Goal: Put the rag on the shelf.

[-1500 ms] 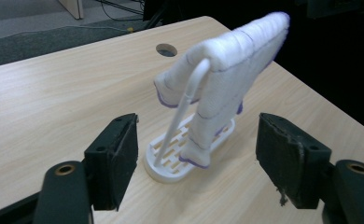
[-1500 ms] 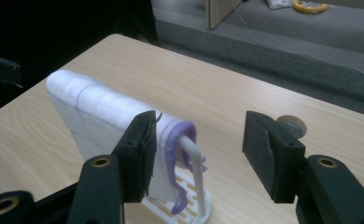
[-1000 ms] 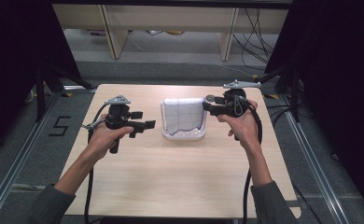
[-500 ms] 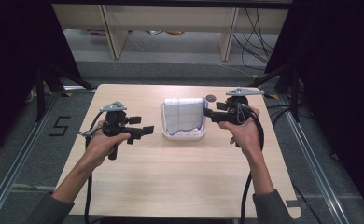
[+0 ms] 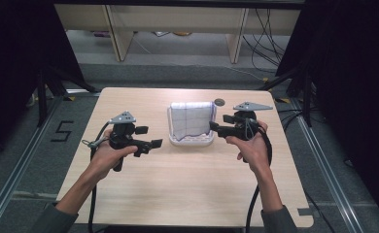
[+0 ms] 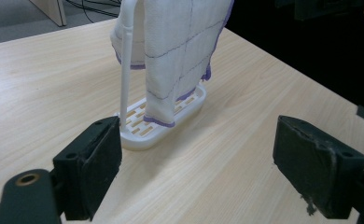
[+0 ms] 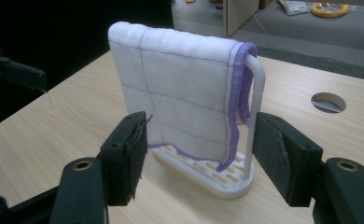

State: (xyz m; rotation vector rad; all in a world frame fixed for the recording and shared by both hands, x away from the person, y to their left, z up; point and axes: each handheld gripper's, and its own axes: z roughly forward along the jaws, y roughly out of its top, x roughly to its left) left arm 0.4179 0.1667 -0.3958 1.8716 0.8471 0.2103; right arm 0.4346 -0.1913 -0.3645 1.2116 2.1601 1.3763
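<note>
A white cloth [image 5: 191, 121] with purple edging and thin grid lines hangs over the bar of a white slotted rack [image 5: 192, 141] at the middle of the table. My left gripper [image 5: 149, 137] is a short way left of the rack, pointing toward it. It is open, its jaws have just been opening, and only bare table lies between them in the left gripper view [image 6: 196, 163]. My right gripper [image 5: 217, 124] is close to the rack's right side. It is also open and has just been widening. In the right gripper view [image 7: 199, 154] the cloth [image 7: 180, 93] hangs just beyond the jaws.
The wooden table [image 5: 187, 194] has a round cable hole [image 5: 219, 102] behind the rack, to the right. Wooden shelf legs and cables stand on the floor past the far edge. Dark curtains flank both sides.
My right gripper has sunk and drawn back from the cloth's upper right corner toward the person. The left gripper has drifted slightly nearer the person. Both pairs of jaws look a little wider.
</note>
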